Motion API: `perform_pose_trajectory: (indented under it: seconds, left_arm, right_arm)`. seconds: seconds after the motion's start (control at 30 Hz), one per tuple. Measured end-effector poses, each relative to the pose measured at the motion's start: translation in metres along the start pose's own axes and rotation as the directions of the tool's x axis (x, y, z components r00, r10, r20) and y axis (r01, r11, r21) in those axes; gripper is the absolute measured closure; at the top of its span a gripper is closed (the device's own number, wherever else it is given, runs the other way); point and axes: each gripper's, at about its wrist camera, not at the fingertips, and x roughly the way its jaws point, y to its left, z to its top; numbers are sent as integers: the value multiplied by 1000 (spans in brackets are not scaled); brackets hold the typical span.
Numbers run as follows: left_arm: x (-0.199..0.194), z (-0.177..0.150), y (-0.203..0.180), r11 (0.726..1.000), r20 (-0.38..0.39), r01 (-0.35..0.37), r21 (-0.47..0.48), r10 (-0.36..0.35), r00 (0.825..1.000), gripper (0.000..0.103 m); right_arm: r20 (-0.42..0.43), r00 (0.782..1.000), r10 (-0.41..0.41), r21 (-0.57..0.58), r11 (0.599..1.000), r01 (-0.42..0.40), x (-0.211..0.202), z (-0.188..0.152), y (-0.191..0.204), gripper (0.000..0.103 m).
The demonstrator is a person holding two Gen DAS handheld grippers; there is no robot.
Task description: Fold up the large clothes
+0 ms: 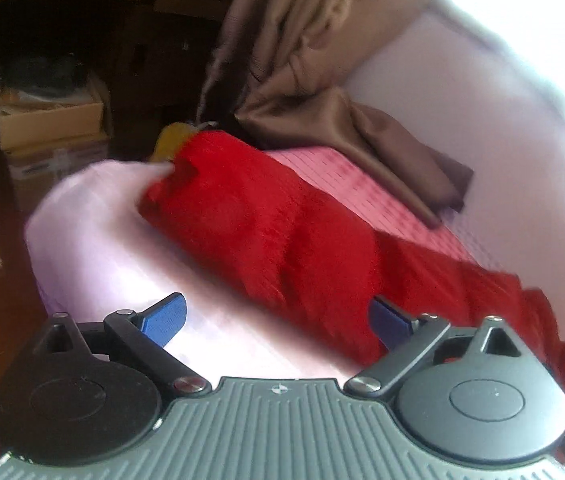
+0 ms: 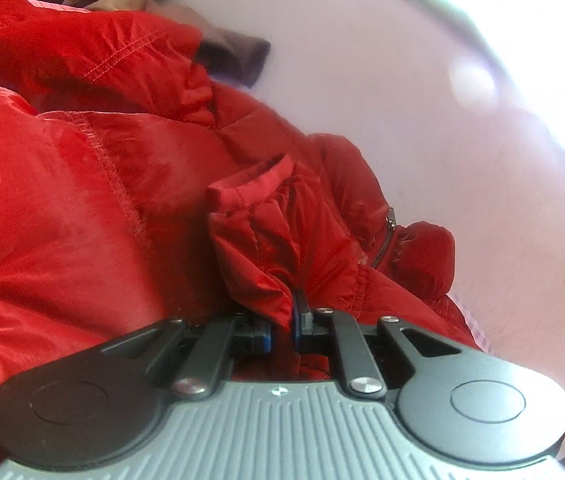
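A large red padded jacket (image 1: pixel 266 224) lies across a bed with a pale sheet (image 1: pixel 94 240). My left gripper (image 1: pixel 278 320) is open and empty, with blue pads wide apart, just short of the jacket's near edge. In the right wrist view the jacket (image 2: pixel 62 200) fills the left and middle. My right gripper (image 2: pixel 282 320) is shut on a fold of the jacket's sleeve (image 2: pixel 266 232), close to its ribbed cuff (image 2: pixel 250 184). A zipper (image 2: pixel 382 244) shows to the right of the sleeve.
A brown curtain (image 1: pixel 314 80) hangs down and pools on the bed's far side by a pale wall (image 1: pixel 482 120). Cardboard boxes (image 1: pixel 50 120) stand on the floor to the left. A yellow object (image 1: pixel 170 140) sits behind the jacket. A pink striped cloth (image 1: pixel 362 184) lies under the jacket.
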Motion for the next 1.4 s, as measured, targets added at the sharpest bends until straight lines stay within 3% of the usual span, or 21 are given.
perform_pose_trajectory:
  seconds: [0.1,0.2,0.27,0.33,0.43,0.67,0.83,1.2,1.3,1.4]
  left_arm:
    - [8,11,12,1000,24,17,-11,-16,1000,7]
    - [18,20,15,999,39,22,-25,-21,999,15]
    - [23,24,13,1000,42,22,-14,-21,999,30]
    - [30,26,14,1000,41,14,-16,-13,999,75]
    - [37,29,19,998,40,44,-48,-42,998,89]
    - [11,28,-20,995,165,-22,101,5,986,96]
    - [-16,26,-64,979,239,-32,202,-17,971,96]
    - [-43,8,-137,947,248,7,321,-91,965,96]
    - [-48,3,-150,942,246,12,337,-100,964,96]
    - [-52,-2,-161,936,241,23,352,-114,964,96]
  right_arm:
    - [3,1000,-4,-1,1000,4,0,0,1,92]
    - [3,1000,-3,0,1000,3,0,0,1,92]
    - [3,1000,-3,0,1000,3,0,0,2,92]
    - [3,1000,-4,-1,1000,4,0,0,2,92]
    - [4,1000,-4,-1,1000,4,0,0,2,92]
    - [5,1000,-15,7,1000,15,-1,0,1,91]
    - [2,1000,-16,12,1000,16,0,1,2,91]
    - [-15,1000,-18,13,1000,18,2,6,-1,86]
    - [-23,999,-28,-1,1000,28,2,8,-4,77]
    - [-7,999,-49,13,999,49,-5,9,-13,47]
